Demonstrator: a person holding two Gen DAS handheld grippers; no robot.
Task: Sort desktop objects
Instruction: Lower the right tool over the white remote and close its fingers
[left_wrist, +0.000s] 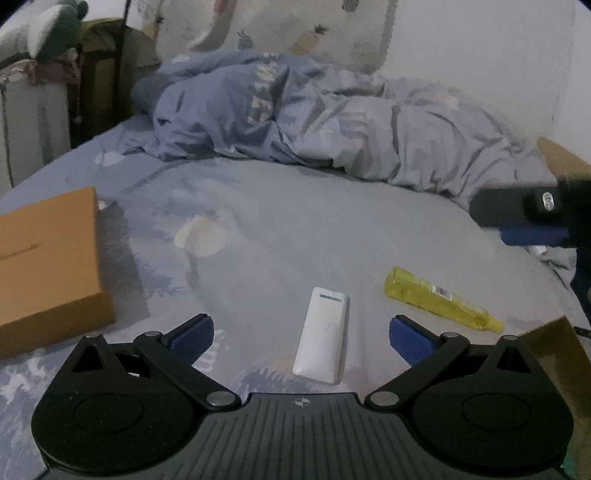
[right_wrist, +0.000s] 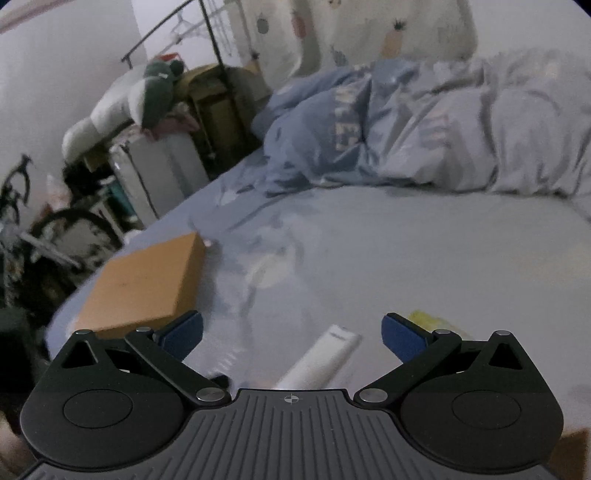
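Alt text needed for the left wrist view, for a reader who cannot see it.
The open left gripper hovers over a white flat device lying on a blue-grey bedsheet. A yellow transparent bottle lies to its right, a brown cardboard box to the left, and a rumpled duvet behind.

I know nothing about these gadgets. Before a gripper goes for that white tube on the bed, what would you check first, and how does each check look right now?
1. Left gripper open wide enough for the white tube: ok, fingers spread to either side of it.
2. Right gripper open and holding nothing: ok.
3. Tube free of its neighbours: ok, the yellow bottle lies apart on its right.
4. Tube lying flat on the bed sheet: ok.
5. A place to put it: cannot tell; the brown box looks closed, and only a corner of another box shows.
6. Sharp view from the right wrist: not ok, blurred.
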